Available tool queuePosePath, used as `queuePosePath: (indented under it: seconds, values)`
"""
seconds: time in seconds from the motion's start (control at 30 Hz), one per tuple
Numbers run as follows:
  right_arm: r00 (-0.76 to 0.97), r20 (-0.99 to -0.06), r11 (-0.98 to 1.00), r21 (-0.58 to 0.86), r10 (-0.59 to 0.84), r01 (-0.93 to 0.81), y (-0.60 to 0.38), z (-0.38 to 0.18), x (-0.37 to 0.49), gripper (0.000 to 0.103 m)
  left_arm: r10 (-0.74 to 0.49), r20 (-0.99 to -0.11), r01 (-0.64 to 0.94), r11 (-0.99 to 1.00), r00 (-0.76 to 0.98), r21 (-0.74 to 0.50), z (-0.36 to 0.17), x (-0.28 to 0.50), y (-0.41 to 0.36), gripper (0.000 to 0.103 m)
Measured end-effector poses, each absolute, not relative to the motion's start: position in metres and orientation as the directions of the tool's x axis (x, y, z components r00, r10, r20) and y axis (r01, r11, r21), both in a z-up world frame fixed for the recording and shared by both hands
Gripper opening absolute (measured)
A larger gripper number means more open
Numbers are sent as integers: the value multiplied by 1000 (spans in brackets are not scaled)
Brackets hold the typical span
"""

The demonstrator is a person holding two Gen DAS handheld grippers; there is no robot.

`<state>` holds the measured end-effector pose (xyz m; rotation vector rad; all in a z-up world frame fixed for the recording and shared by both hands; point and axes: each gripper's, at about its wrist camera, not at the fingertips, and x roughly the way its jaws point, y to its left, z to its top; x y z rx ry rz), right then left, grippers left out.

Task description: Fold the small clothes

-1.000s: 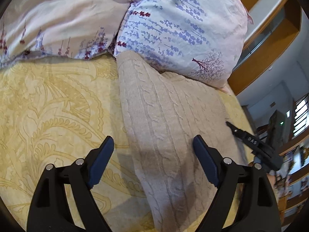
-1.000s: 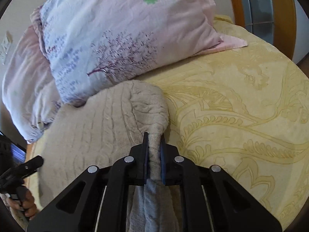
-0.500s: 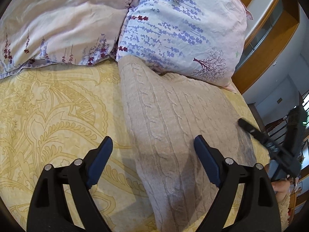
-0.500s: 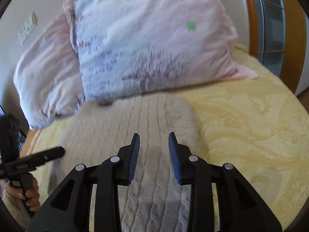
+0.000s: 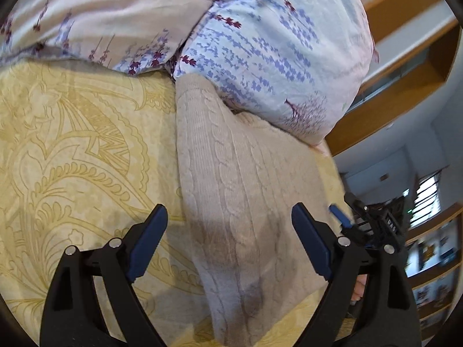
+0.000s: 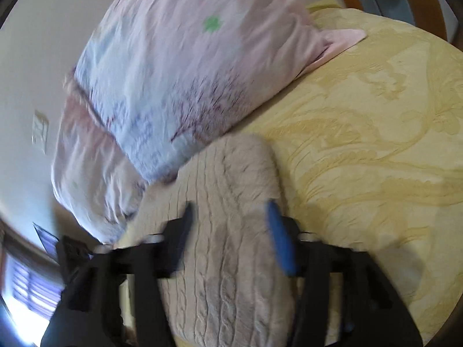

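Note:
A beige cable-knit sweater (image 5: 246, 190) lies folded in a long strip on the yellow patterned bedspread (image 5: 72, 150), its far end against the pillows. My left gripper (image 5: 228, 225) is open and empty, hovering over the sweater's near part. My right gripper (image 6: 231, 219) is open and empty above the same sweater (image 6: 231, 231); that view is motion-blurred. The right gripper also shows at the right edge of the left wrist view (image 5: 356, 219).
Two floral pillows (image 5: 275, 43) lie at the head of the bed, also in the right wrist view (image 6: 179, 72). A wooden headboard (image 5: 405, 86) stands behind them. The bedspread (image 6: 376, 144) stretches to the right of the sweater.
My right gripper let go of the sweater edge it was clamping, opened wide and lifted away. The sweater fold now lies flat. My left gripper stayed open, shifting slightly.

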<state>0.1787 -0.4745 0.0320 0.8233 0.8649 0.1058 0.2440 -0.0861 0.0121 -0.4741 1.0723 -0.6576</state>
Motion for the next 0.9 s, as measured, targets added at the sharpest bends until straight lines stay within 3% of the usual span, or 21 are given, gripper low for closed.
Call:
queuePosePath:
  seconds: [0.13, 0.4, 0.63, 0.73, 0.8, 0.9]
  values:
    - [579, -659, 666, 703, 480, 249, -478, 20, 193, 71, -739, -603, 222, 669, 301, -709, 7, 251, -80, 85]
    - [480, -682, 677, 703, 552, 220, -462, 4, 211, 71, -746, -620, 220, 665, 243, -714, -10, 259, -96, 80]
    - [469, -631, 646, 748, 618, 156, -451, 0, 214, 70, -769, -594, 217, 637, 236, -740, -12, 262, -104, 76]
    - [467, -630, 650, 746, 621, 143, -447, 1, 214, 62, -777, -586, 200, 627, 231, -753, -16, 262, -102, 65]
    - [457, -612, 627, 767, 646, 140, -445, -3, 214, 49, -786, -573, 184, 613, 231, -768, -18, 262, -99, 60]
    - [457, -564, 575, 808, 688, 131, -444, -7, 210, 39, -797, -553, 182, 597, 242, -781, -16, 260, -96, 47]
